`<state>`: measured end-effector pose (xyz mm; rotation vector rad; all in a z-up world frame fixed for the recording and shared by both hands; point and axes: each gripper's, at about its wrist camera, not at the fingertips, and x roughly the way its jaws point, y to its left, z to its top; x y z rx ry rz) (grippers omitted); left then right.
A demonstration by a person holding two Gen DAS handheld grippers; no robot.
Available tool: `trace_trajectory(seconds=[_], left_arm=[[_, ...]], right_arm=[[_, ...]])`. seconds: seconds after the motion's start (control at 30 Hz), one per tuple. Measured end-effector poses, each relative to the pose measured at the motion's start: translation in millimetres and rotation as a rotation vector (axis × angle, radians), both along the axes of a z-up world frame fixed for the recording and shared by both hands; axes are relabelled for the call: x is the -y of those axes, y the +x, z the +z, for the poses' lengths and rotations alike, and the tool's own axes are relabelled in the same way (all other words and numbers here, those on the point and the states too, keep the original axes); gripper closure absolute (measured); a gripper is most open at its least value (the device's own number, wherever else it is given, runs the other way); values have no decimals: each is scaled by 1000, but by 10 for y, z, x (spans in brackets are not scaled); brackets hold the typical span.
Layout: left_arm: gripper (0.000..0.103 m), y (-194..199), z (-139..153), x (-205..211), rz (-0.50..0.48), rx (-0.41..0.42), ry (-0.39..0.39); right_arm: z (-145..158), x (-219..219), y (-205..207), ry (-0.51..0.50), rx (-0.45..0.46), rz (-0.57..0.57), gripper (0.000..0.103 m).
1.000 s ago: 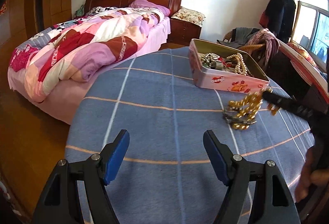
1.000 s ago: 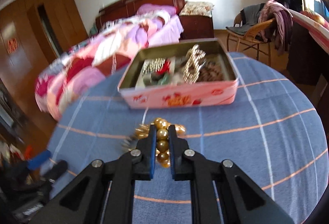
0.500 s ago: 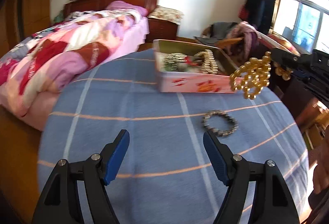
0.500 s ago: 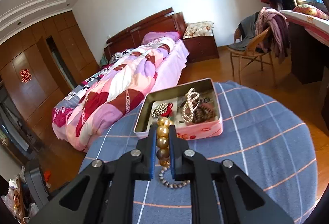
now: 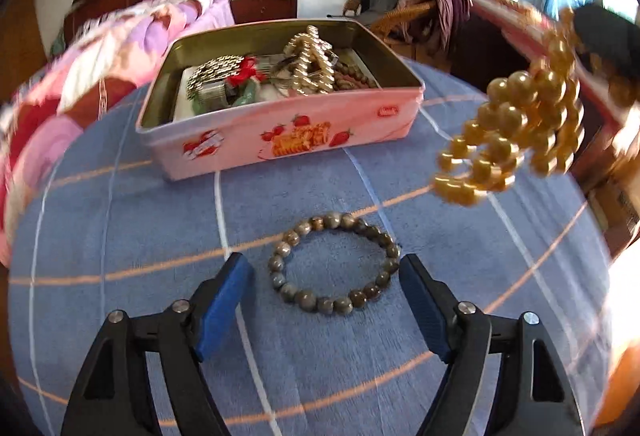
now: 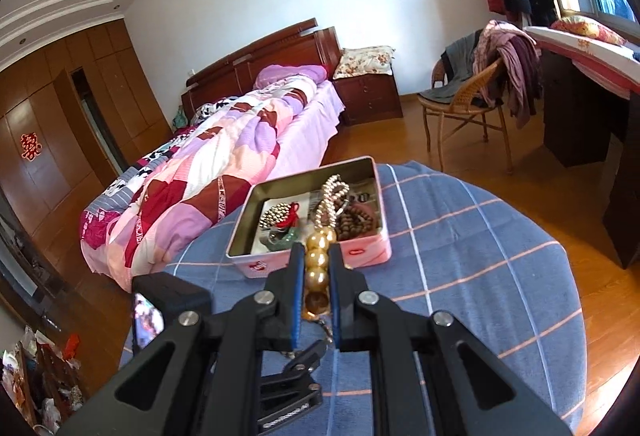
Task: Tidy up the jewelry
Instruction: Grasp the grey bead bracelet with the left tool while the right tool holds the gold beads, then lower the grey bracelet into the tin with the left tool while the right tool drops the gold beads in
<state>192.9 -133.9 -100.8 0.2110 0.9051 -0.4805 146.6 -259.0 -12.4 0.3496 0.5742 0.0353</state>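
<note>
A pink strawberry-print tin (image 5: 280,131) holding several bead strings stands at the far side of the round table; it also shows in the right wrist view (image 6: 368,252). A grey-brown bead bracelet (image 5: 334,264) lies flat on the blue cloth. My left gripper (image 5: 326,276) is open, its blue pads on either side of the bracelet, close above it. My right gripper (image 6: 317,256) is shut on a gold bead necklace (image 6: 317,268), held high above the table; the necklace (image 5: 516,127) hangs in the air at the right of the left wrist view.
The round table wears a blue checked cloth (image 5: 120,236). A bed with a patchwork quilt (image 6: 224,155) stands beyond the table at the left. A wicker chair draped with clothes (image 6: 472,91) and a dark desk (image 6: 580,123) are at the right.
My right gripper lifted the gold necklace off the table and high up, uncovering the grey bracelet. My left gripper moved forward and right until its pads flank that bracelet.
</note>
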Motion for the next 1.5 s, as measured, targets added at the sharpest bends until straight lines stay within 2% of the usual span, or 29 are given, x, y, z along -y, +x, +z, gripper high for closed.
trace_trajectory(seconds=[0.03, 0.07, 0.1, 0.13, 0.17, 0.2, 0.33, 0.47, 0.6, 0.73, 0.97, 1.2, 1.5], left_arm=[[22, -19, -17, 16, -7, 26, 18], [22, 1, -18, -5, 1, 14, 0], [30, 7, -19, -15, 9, 18, 3], [41, 2, 1, -40, 11, 30, -3], [69, 6, 10, -67, 10, 38, -6], [86, 11, 14, -99, 11, 41, -9], [86, -2, 12, -259, 10, 16, -65], [87, -115, 47, -412, 28, -10, -153], [87, -201, 167, -571, 52, 7, -226], [87, -273, 291, -671, 69, 59, -224], [87, -325, 421, -847, 96, 89, -263], [87, -271, 555, -991, 113, 126, -305], [87, -162, 720, -1053, 129, 175, -354]], right_arm=[[-18, 12, 9, 5, -4, 0, 90], [-26, 23, 10, 7, -6, 0, 90], [-38, 28, 14, 6, -8, -2, 90], [-38, 33, 11, 5, -9, -3, 90], [-38, 41, 2, 9, -7, -3, 90], [-34, 51, -3, 15, -5, -3, 90], [-29, 67, -18, 30, -1, -5, 90], [-24, 45, -24, 33, -2, 1, 90], [-2, 21, -35, 29, 3, 4, 90], [35, -27, -38, 24, 9, 10, 90], [92, -156, 6, -6, 15, 28, 90], [123, -213, 44, -23, 17, 38, 90], [300, -209, 129, -50, 66, 49, 90]])
